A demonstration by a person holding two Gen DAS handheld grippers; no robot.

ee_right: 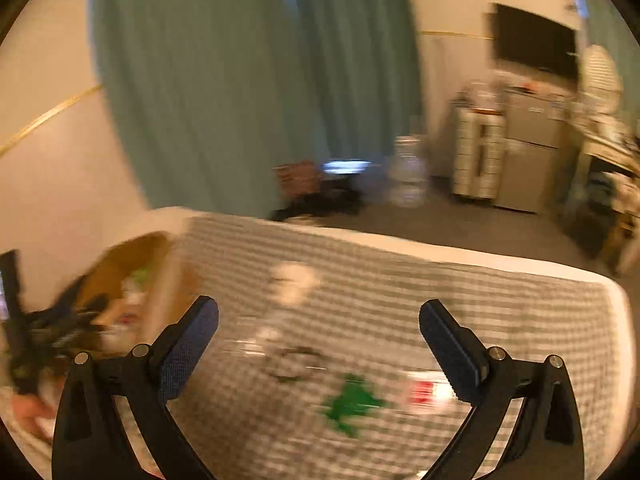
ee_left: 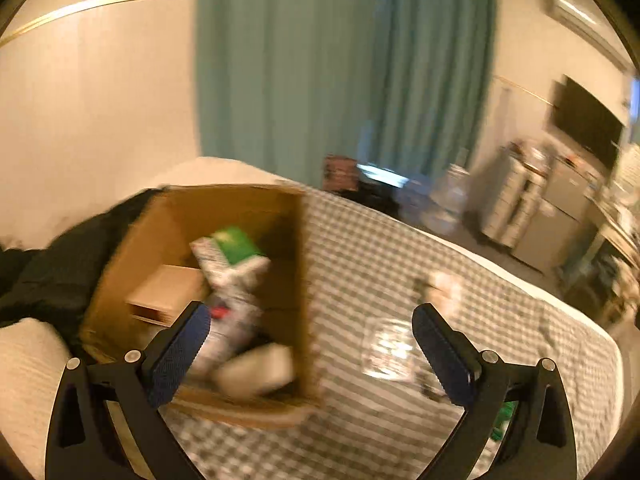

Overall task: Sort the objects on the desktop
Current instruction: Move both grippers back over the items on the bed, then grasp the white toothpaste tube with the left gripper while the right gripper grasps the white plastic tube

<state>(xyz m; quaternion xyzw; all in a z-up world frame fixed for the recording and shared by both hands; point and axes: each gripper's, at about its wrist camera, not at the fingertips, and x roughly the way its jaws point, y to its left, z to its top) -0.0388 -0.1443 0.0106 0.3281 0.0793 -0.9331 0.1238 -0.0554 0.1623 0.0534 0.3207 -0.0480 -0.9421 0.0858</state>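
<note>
An open cardboard box (ee_left: 304, 280) lies on the checked bedcover (ee_left: 360, 248) and holds a green-and-white packet (ee_left: 236, 248), a small tan box (ee_left: 168, 292) and other blurred items. My left gripper (ee_left: 310, 332) is open and empty above the box's near right corner. A clear plastic item (ee_left: 386, 348) lies between its fingers' line and the bed. In the right wrist view my right gripper (ee_right: 318, 324) is open and empty over the bedcover (ee_right: 440, 292), above a green toy (ee_right: 352, 400), a red-and-white packet (ee_right: 424, 394), a dark ring (ee_right: 296, 364) and a white object (ee_right: 294, 278). The box (ee_right: 132, 264) shows at left.
A black garment (ee_left: 60, 268) lies left of the box. Teal curtains (ee_left: 340, 60) hang behind the bed. Drawers (ee_right: 478, 152), a small fridge (ee_right: 528, 152) and a wall screen (ee_right: 532, 40) stand at the right. My left gripper's blurred body (ee_right: 44, 336) shows at the far left.
</note>
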